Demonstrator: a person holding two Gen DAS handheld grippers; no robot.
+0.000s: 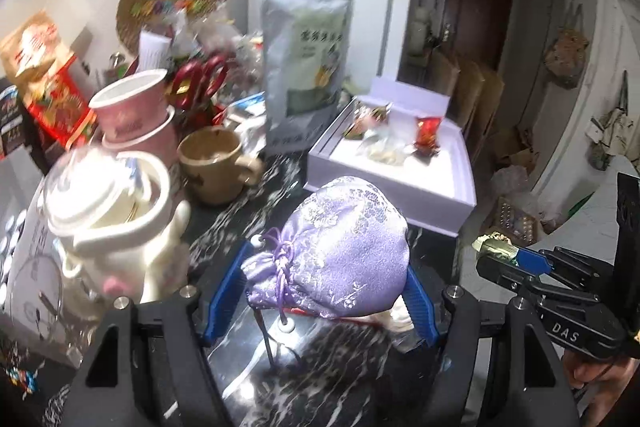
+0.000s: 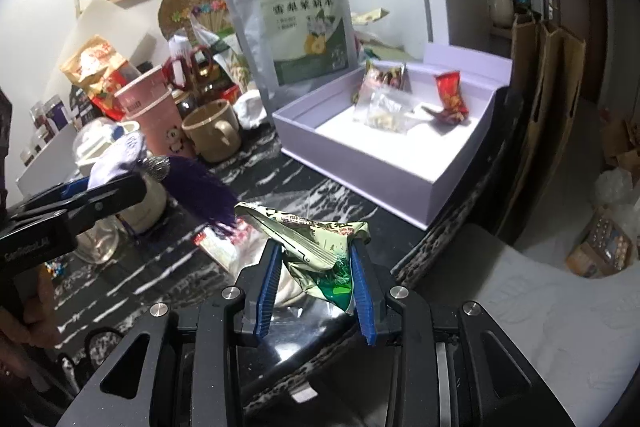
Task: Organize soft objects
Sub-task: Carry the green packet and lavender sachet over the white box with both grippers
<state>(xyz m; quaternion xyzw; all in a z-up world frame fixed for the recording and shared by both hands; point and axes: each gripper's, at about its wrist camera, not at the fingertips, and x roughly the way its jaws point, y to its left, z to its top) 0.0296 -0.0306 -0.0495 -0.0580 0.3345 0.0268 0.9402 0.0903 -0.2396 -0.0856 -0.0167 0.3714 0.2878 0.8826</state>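
Lilac brocade drawstring pouch [image 1: 340, 247], tasselled, clamped in left hand-held gripper [image 1: 326, 267] | crumpled green-white snack packet [image 2: 316, 247] pinched by right hand-held gripper [image 2: 316, 259] | both over marbled bench [image 2: 160, 267], near lavender box [image 2: 400, 183]

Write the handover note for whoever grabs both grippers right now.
Left gripper: shut on the purple pouch, lifted off the counter.
Right gripper: shut on the green snack packet.
Lavender box: open on the dark counter, already holding a red packet, a clear bag and a patterned packet.
Left to do: both held items still need to go in, probably into the box.
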